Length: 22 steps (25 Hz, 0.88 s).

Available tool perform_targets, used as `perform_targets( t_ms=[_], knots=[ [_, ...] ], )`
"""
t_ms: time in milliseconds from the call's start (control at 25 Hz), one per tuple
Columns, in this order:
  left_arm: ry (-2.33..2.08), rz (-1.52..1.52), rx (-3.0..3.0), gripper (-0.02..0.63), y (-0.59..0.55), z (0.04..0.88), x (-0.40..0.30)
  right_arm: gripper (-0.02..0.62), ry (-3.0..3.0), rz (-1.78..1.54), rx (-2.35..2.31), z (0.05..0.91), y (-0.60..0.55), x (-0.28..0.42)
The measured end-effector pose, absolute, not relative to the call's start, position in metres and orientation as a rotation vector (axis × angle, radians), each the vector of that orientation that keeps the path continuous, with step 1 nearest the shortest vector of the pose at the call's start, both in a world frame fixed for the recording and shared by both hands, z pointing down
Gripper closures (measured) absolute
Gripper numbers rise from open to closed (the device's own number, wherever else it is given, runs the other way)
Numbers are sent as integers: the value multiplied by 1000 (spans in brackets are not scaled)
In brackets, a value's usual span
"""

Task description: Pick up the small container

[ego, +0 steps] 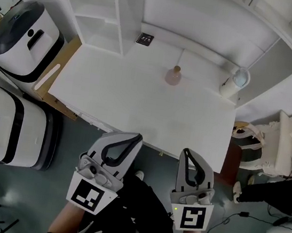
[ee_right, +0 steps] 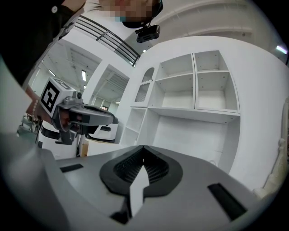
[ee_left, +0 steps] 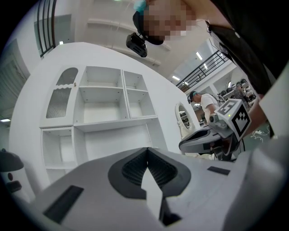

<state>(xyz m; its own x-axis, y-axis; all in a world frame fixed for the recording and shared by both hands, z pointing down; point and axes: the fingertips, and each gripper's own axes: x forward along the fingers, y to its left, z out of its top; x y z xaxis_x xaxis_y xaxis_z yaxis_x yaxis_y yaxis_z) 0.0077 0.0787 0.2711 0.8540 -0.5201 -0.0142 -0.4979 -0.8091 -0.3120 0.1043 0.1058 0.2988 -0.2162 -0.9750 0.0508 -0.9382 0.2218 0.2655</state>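
Head view, as I read it. Left hand-held gripper (ego: 135,137): jaws pressed together, nothing between them, at 7 o'clock, just short of the white tabletop (ego: 127,100). Right hand-held gripper (ego: 186,153): also closed and empty, at 5 o'clock. The small container (ego: 173,75), pinkish with a tan lid, stands upright on the tabletop toward 12 o'clock, well apart from both. White shelf unit (ego: 99,10) at 11 o'clock.

A white table (ego: 126,102) stands before white shelving (ego: 96,9) on grey floor (ego: 32,194).
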Motion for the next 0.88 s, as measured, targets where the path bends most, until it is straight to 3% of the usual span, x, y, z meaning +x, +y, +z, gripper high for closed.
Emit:
perform_targets(
  t_ms=[880],
  knots=[
    [607, -110, -2756, 606, -40, 278, 35, 594, -2190, -229, 1879, 301, -10, 119]
  ],
)
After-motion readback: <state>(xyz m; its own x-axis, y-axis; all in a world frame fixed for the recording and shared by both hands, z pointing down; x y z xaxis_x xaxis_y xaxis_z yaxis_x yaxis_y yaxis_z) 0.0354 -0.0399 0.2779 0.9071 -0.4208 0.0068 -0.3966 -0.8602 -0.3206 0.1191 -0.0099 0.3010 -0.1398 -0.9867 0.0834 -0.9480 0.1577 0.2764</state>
